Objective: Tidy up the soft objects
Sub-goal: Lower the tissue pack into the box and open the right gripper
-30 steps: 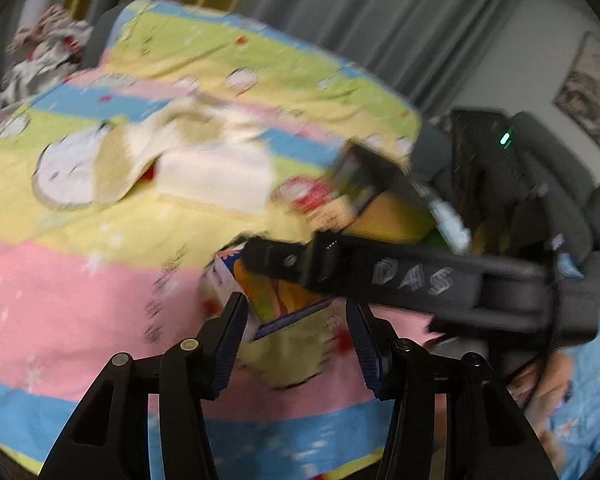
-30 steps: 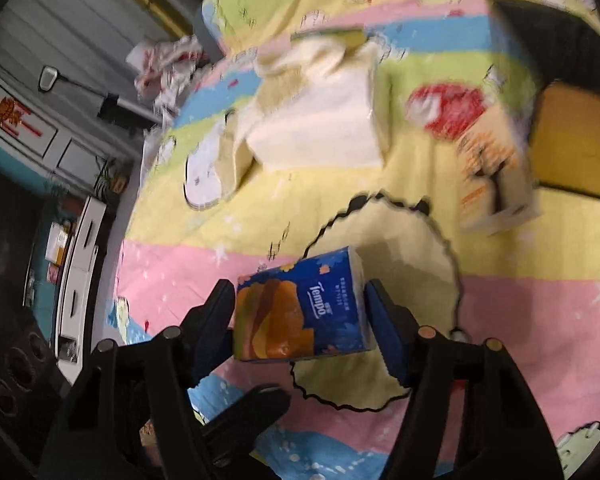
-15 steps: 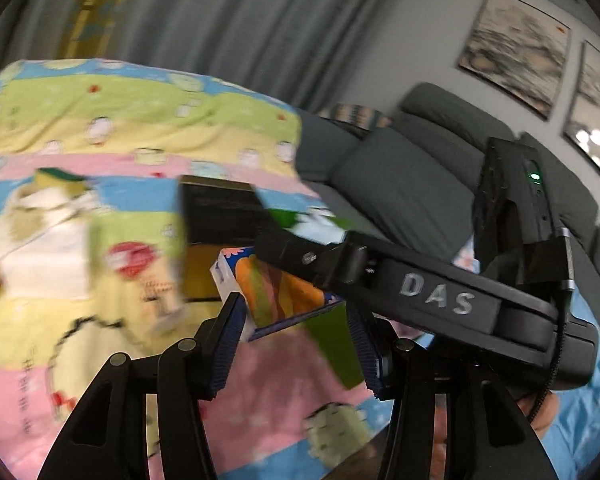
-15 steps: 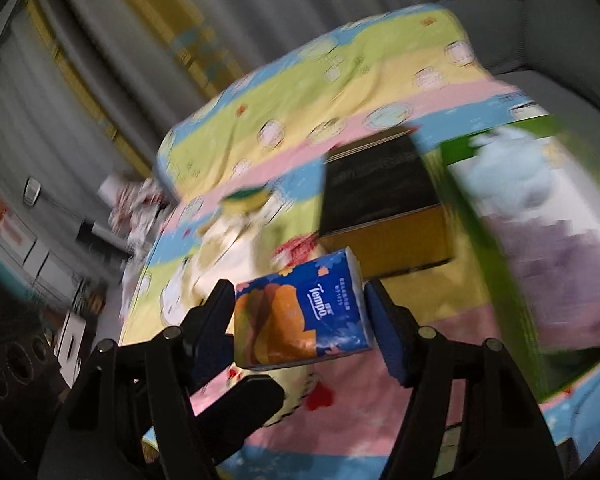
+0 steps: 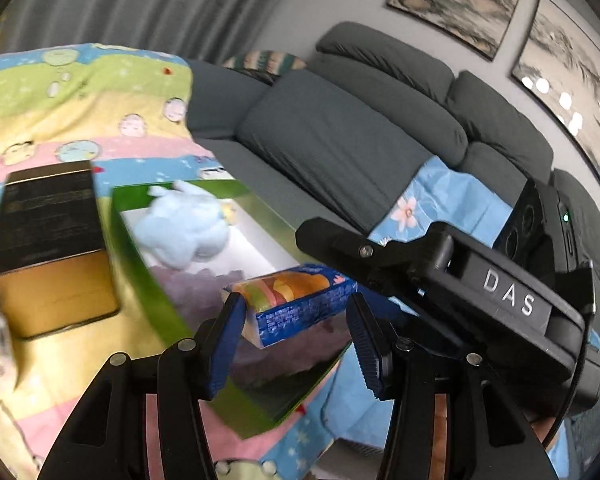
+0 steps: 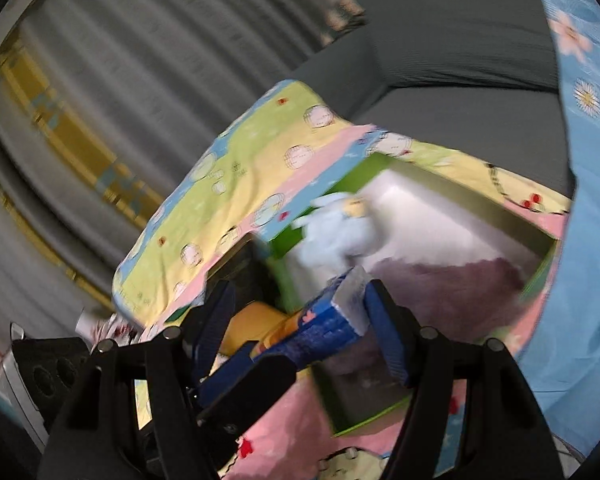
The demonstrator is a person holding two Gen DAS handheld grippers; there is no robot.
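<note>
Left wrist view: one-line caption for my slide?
Right gripper holds a blue tissue pack above the green box, which already contains a light-blue plush; left gripper open.

The tissue pack [image 5: 296, 304] is showing a glossy printed plastic wrap. The left gripper [image 5: 296, 340] is looking like matt black plastic, its pads [image 5: 226, 344] carrying ribbed blue rubber. At ten o'clock the box [image 5: 48, 248] is gleaming with a smooth black-and-gold finish. The plush toy [image 5: 184, 228] is looking fluffy, the bedspread [image 5: 80, 92] is showing soft printed cloth, and the sofa [image 5: 340, 140] is wearing matt grey fabric.
</note>
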